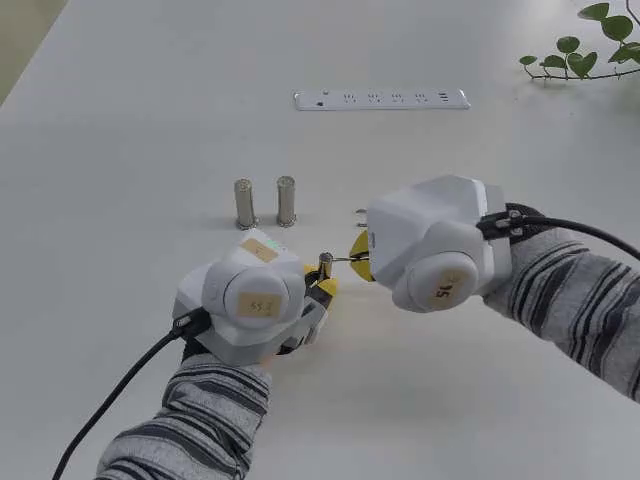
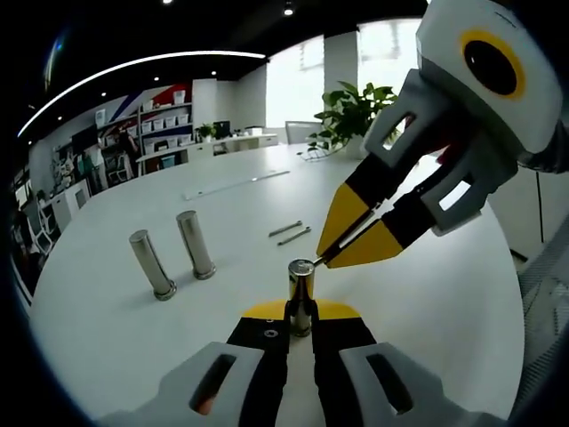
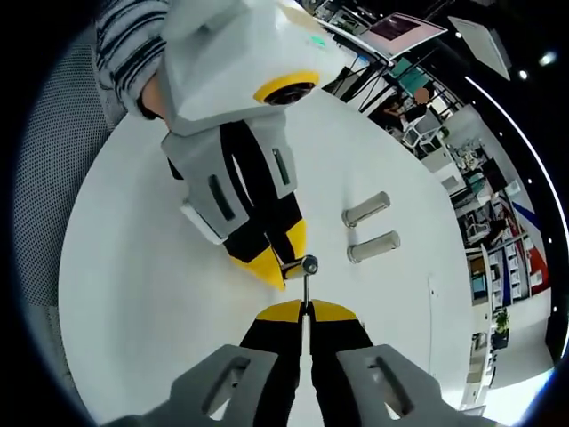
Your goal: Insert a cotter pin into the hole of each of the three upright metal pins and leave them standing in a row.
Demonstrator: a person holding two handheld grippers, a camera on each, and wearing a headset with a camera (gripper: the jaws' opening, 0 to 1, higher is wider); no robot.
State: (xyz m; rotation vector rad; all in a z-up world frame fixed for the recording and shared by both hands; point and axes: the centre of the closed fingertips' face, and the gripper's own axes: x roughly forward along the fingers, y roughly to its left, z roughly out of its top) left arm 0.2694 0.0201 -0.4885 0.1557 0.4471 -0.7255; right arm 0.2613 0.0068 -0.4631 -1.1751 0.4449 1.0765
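My left gripper (image 1: pixel 322 287) (image 2: pixel 300 313) is shut on an upright metal pin (image 1: pixel 325 265) (image 2: pixel 300 286) (image 3: pixel 308 264), held just above the table. My right gripper (image 1: pixel 356 257) (image 3: pixel 305 309) (image 2: pixel 342 253) is shut on a thin cotter pin (image 3: pixel 305 286) (image 1: pixel 343 261), whose tip sits at the top of that metal pin. Two more metal pins (image 1: pixel 244 203) (image 1: pixel 286 201) (image 2: pixel 152 264) (image 2: pixel 195 245) (image 3: pixel 366 209) (image 3: pixel 373 246) stand side by side behind the grippers. Two spare cotter pins (image 2: pixel 291 232) lie on the table beyond the held pin.
A white power strip (image 1: pixel 382 99) lies at the far side of the white table (image 1: pixel 150 120). Green plant leaves (image 1: pixel 585 50) reach in at the far right corner. Striped sleeves (image 1: pixel 585 295) and cables trail behind both grippers.
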